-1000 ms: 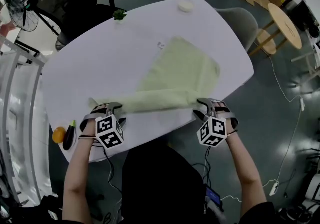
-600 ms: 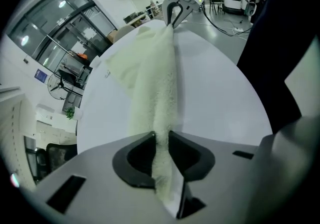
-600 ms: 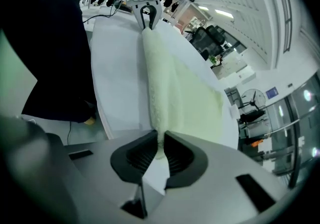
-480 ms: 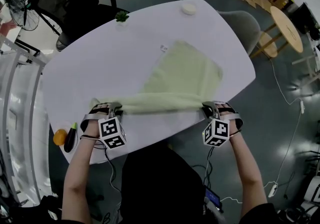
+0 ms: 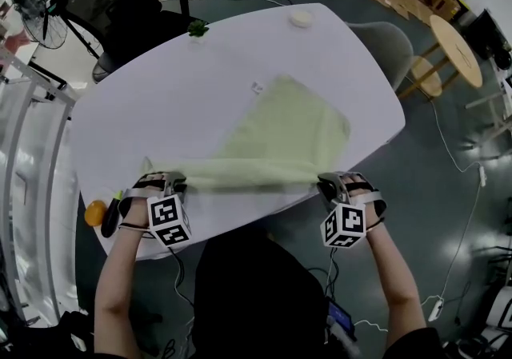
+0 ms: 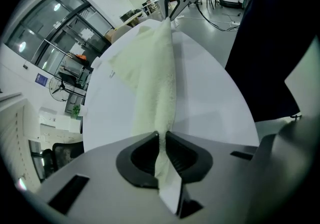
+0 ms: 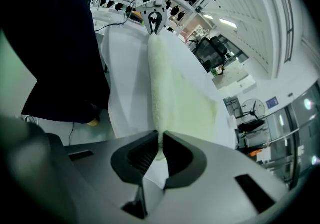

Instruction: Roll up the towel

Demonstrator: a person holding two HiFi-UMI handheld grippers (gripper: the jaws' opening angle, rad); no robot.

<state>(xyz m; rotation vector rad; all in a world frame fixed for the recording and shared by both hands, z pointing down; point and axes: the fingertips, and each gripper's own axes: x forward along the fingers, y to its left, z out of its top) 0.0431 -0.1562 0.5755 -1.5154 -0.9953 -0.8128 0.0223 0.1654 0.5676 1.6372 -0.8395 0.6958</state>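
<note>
Green towel (image 5: pixel 280 129), near edge tight between the just-closed jaws of left tool (image 5: pixel 179 182) and right tool (image 5: pixel 325 185).

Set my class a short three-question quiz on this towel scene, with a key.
1. True or false: the left gripper and the right gripper each pinch the towel.
2. What lies at the table's edge by the left gripper? A. an orange and an eggplant; B. a mug; C. a book.
3. Fill in: the towel is pale ____.
Key: 1 true: both pairs of jaws have just been closing, and the towel's near edge is pressed between them. 2 A. 3 green.
</note>
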